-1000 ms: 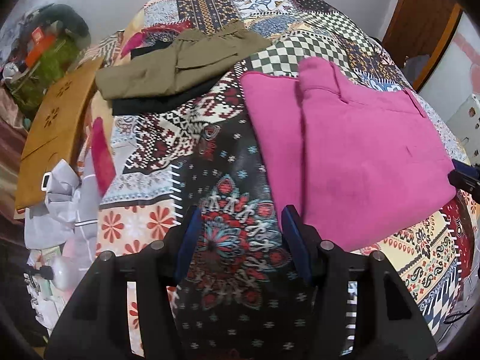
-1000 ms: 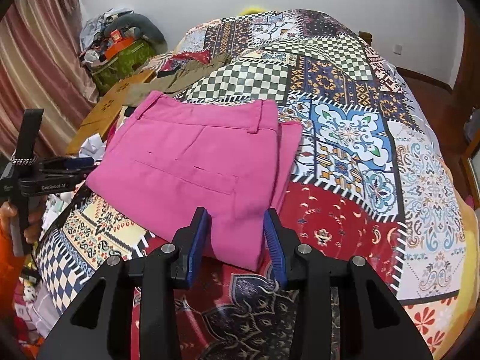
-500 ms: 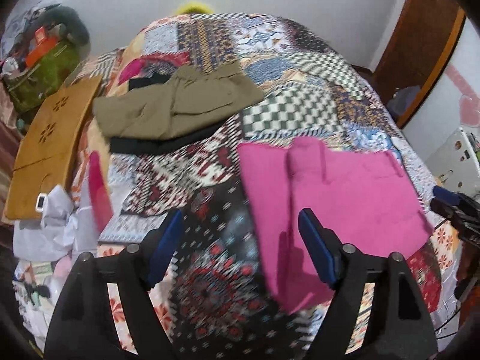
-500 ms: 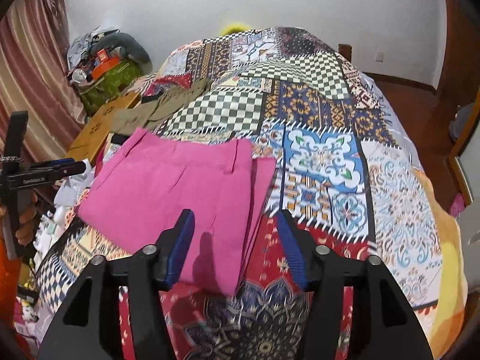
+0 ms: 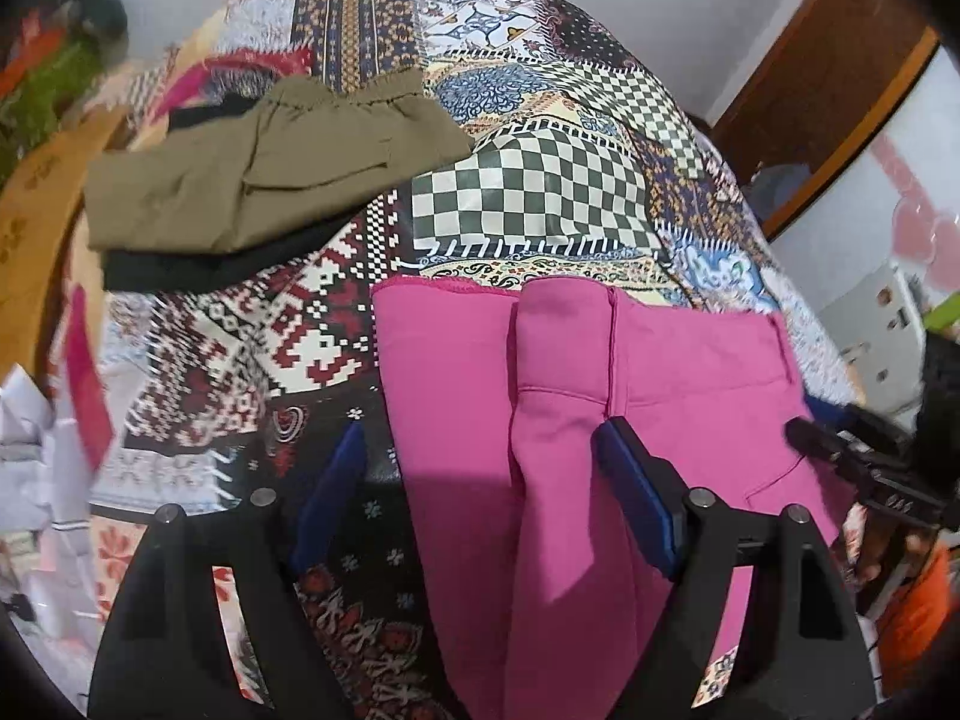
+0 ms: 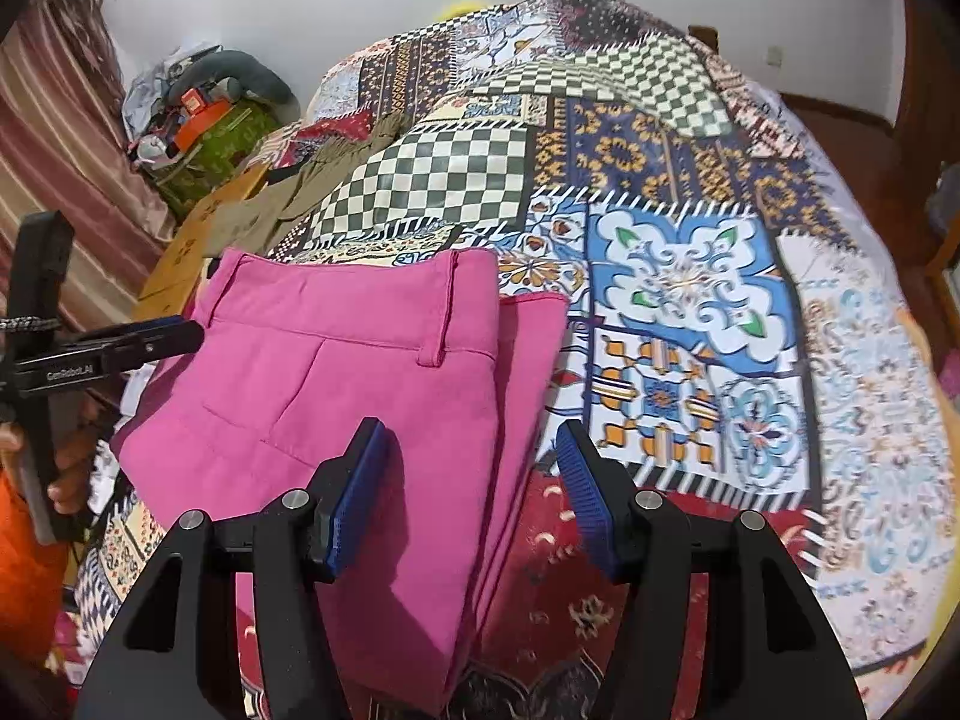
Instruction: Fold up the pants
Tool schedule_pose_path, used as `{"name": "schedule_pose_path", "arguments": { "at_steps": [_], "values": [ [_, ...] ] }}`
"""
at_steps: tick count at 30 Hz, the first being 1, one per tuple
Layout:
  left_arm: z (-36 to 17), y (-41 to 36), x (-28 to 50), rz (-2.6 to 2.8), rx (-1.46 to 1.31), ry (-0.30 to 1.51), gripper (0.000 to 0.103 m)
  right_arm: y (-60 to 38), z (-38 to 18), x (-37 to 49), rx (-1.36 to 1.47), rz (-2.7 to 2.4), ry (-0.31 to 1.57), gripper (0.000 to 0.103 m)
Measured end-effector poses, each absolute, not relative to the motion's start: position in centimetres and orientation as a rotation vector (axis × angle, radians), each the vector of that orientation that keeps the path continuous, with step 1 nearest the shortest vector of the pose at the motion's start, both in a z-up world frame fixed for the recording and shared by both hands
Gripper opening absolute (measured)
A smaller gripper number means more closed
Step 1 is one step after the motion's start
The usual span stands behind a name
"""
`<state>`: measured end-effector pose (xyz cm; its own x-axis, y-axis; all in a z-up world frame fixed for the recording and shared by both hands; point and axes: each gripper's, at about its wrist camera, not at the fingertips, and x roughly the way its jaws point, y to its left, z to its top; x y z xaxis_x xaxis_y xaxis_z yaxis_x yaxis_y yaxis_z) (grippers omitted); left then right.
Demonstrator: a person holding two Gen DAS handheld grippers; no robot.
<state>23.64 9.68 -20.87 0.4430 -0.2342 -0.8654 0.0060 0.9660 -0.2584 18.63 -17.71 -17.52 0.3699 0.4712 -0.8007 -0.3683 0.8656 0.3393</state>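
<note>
Pink pants (image 5: pixel 600 408) lie folded flat on a patchwork bedspread (image 5: pixel 528 192); they also show in the right wrist view (image 6: pixel 372 372). My left gripper (image 5: pixel 480 480) is open and empty, its fingers straddling one folded edge of the pants from just above. My right gripper (image 6: pixel 474 480) is open and empty over the opposite side edge. The right gripper also appears at the right edge of the left wrist view (image 5: pixel 864 468). The left gripper shows at the left of the right wrist view (image 6: pixel 120 348).
Folded olive pants (image 5: pixel 258 174) lie on a black garment (image 5: pixel 180 270) at the bed's far left. A wooden board (image 5: pixel 30 228) and white clothes (image 5: pixel 36 450) sit beside the bed. Bags (image 6: pixel 204 120) and a curtain (image 6: pixel 54 150) stand beyond.
Both grippers opened wider and moved in over the pink pants from opposite sides; the left one shifted right onto the folded edge.
</note>
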Motion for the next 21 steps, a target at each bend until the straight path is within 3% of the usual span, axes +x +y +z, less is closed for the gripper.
{"name": "schedule_pose_path", "arguments": {
  "at_steps": [3, 5, 9, 11, 16, 21],
  "values": [
    [-21.5, 10.2, 23.9, -0.194, -0.293, 1.114, 0.07, -17.7, -17.8, 19.0, 0.131, 0.563, 1.069, 0.055],
    [-21.6, 10.1, 23.9, -0.228, -0.325, 1.112, 0.056, -17.6, -17.9, 19.1, 0.145, 0.58, 1.074, 0.054],
    [-21.4, 9.9, 24.1, -0.251, -0.353, 1.106, 0.043, -17.2, -17.9, 19.4, 0.159, 0.606, 1.077, 0.038],
    [-21.1, 9.6, 24.1, -0.248, -0.347, 1.1, 0.028, -17.0, -17.8, 19.5, 0.161, 0.608, 1.075, 0.032],
    [-19.7, 9.2, 23.8, -0.202, -0.295, 1.068, 0.017, -16.8, -17.1, 19.7, 0.15, 0.591, 1.042, 0.016],
    [-17.2, 9.4, 23.0, -0.174, -0.239, 0.995, 0.009, -16.5, -15.2, 19.9, 0.128, 0.599, 0.994, 0.012]
  ]
}}
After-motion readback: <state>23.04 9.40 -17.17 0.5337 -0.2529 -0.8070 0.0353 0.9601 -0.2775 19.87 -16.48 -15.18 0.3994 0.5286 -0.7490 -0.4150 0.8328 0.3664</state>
